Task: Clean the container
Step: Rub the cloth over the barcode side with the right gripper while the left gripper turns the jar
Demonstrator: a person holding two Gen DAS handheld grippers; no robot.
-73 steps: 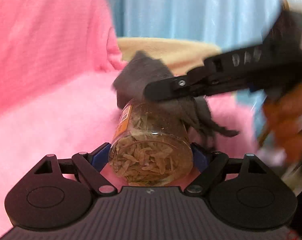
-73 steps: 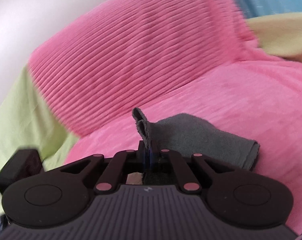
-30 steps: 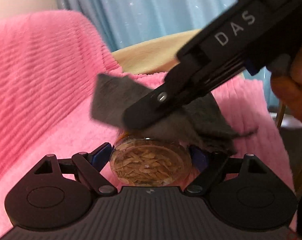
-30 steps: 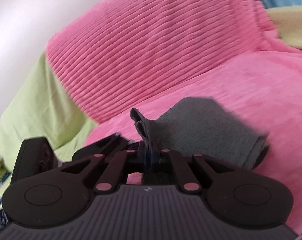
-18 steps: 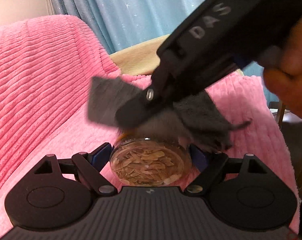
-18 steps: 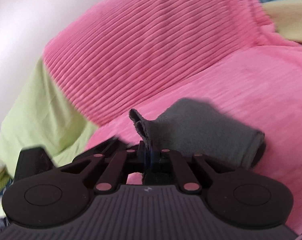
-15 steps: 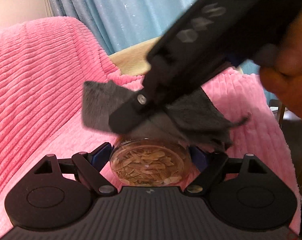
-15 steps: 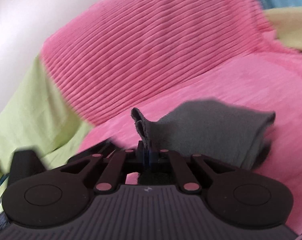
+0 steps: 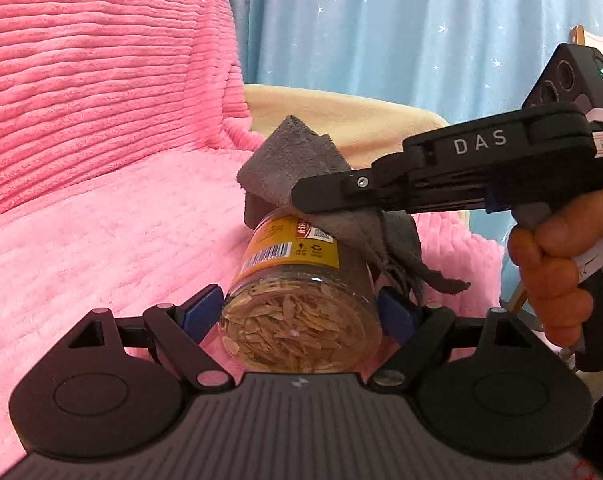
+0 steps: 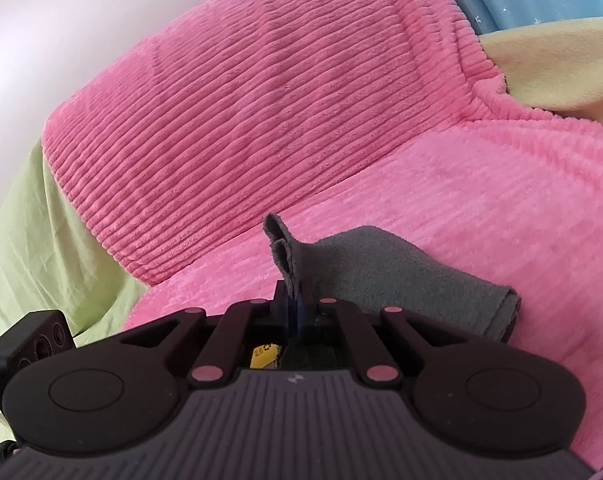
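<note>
Grey cloth (image 9: pixel 301 176) drapes over the far end of the clear jar (image 9: pixel 301 300), pinched in my right claw (image 10: pixel 295 300), which enters from 3 o'clock. My left claw (image 9: pixel 301 312) clamps the jar's base between its blue pads (image 9: pixel 199 312). Jar lies tilted above the pink corduroy sofa (image 9: pixel 101 200), yellow label (image 9: pixel 289 244) up.

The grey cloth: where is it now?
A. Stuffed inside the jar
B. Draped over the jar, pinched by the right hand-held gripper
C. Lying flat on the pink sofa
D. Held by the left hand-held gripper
B: the right hand-held gripper pinches the grey cloth draped over the jar, which the left hand-held gripper clamps.
</note>
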